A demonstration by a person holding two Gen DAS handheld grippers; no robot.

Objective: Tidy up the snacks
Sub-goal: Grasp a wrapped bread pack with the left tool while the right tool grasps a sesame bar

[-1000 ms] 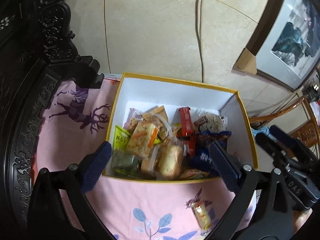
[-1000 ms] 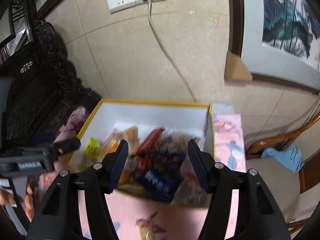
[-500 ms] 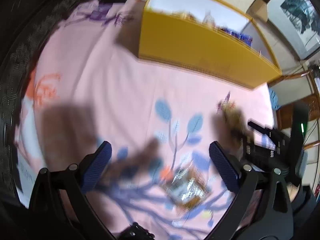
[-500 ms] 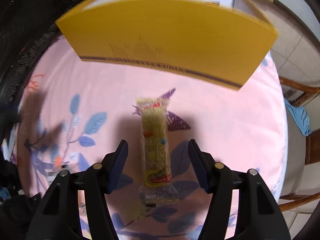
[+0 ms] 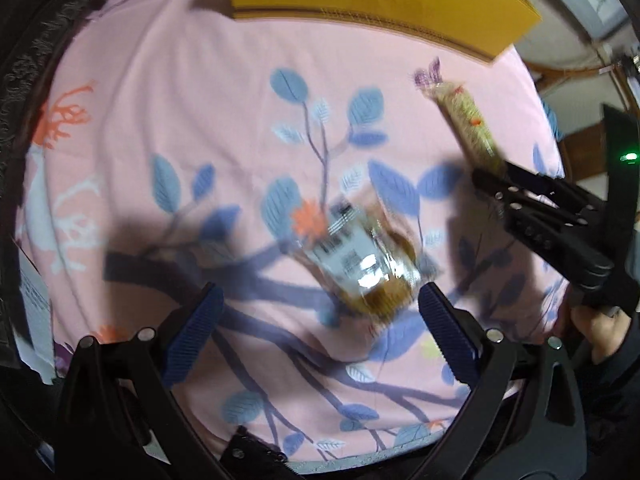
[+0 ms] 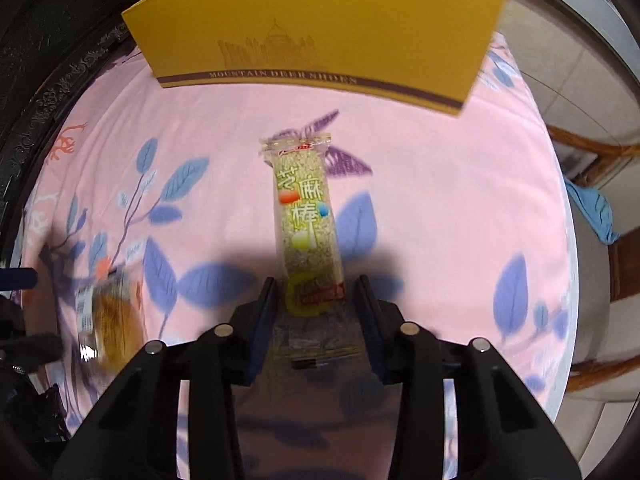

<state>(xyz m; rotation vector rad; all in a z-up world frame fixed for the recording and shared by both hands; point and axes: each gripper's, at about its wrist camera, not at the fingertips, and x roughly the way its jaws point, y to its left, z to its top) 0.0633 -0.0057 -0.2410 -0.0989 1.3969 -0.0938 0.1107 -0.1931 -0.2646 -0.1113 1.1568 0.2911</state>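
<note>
our right gripper (image 6: pixel 311 297) points steeply down over the near end of a long sesame stick packet (image 6: pixel 306 224). its jaws have just been closing and now flank the packet's lower end, but we cannot tell whether the pads press on the wrapper yet. the packet's long axis runs straight away from this gripper toward the yellow box (image 6: pixel 320 36), so the jaws cross its narrow width. the right gripper is clearly the nearer one to it.

our left gripper (image 5: pixel 320 332) hangs with its blue pads wide apart over a smaller, blurred clear-wrapped pastry (image 5: pixel 362 260). the pastry lies just ahead of the fingers, toward the right-hand pad, and tilted across them. nothing sits between the jaws.

both snacks lie on the pink leaf-print cloth (image 6: pixel 440 200) over the surface, outside the box, which stands at its far edge.

the stick's wrapper carries three large pale chinese characters and a red band at its near end that is too small to read. the box front shows a domed building outline above a dark strip reading roughly "mountain deer shoes". the pastry's white label has a barcode we cannot read.
</note>
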